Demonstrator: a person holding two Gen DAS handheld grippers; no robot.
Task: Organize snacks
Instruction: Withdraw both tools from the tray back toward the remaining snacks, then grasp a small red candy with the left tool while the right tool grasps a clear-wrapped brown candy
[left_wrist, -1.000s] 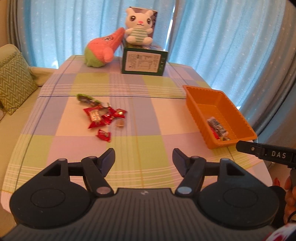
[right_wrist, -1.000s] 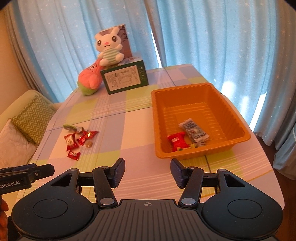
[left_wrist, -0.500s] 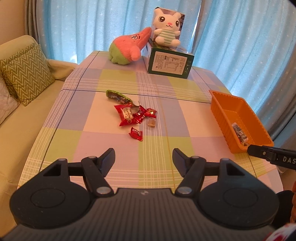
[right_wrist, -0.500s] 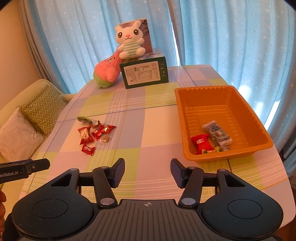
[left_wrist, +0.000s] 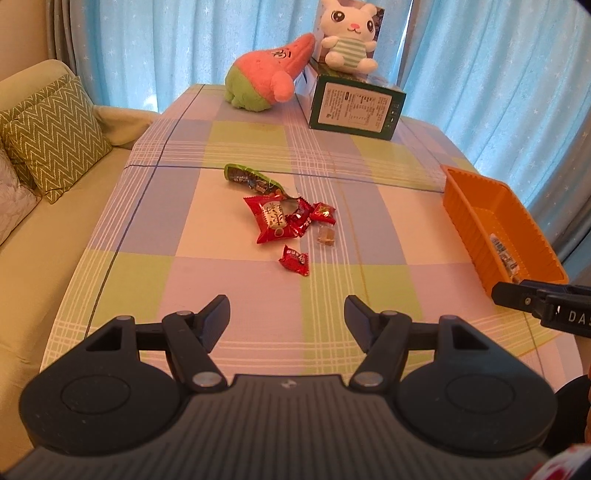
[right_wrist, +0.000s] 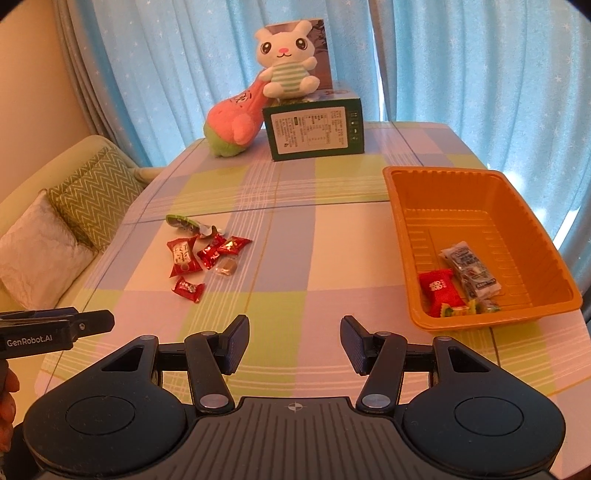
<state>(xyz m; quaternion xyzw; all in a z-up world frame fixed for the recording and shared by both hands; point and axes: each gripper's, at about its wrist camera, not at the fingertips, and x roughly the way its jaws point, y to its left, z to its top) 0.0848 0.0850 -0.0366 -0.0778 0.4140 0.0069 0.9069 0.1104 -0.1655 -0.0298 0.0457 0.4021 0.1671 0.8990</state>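
The loose snacks are found in a small heap on the checked pastel tablecloth (left_wrist: 155, 280), near the middle of the table: a large red foil packet (left_wrist: 271, 220), a torn green wrapper (left_wrist: 251, 179) at its 11 o'clock, two small red twisted sweets (left_wrist: 312, 216) at its 3 o'clock, a clear-wrapped brown sweet (left_wrist: 326, 236) and a lone small red sweet (left_wrist: 294, 260) at its 5 o'clock. The ribbed orange plastic tray (right_wrist: 524, 221) stands well apart at 3 o'clock of the heap, with a red packet (right_wrist: 438, 288), a grey-white bar (right_wrist: 471, 274) and some small sweets already inside.

The left gripper (left_wrist: 287, 319) is held with its jaws apart and nothing between them; the right gripper (right_wrist: 294, 343) is likewise parted and empty. Both hang short of the heap.

Two pieces could be pinched at once, since the red sweets overlap the large packet. The slick foil may slip from the pads, and the clear-wrapped sweet could be pushed along the cloth rather than gripped. The cloth itself could be caught and dragged.

The tray's far side is cut off in the left view. What lies under the large packet cannot be told, and the printing on the wrappers is too small to read.
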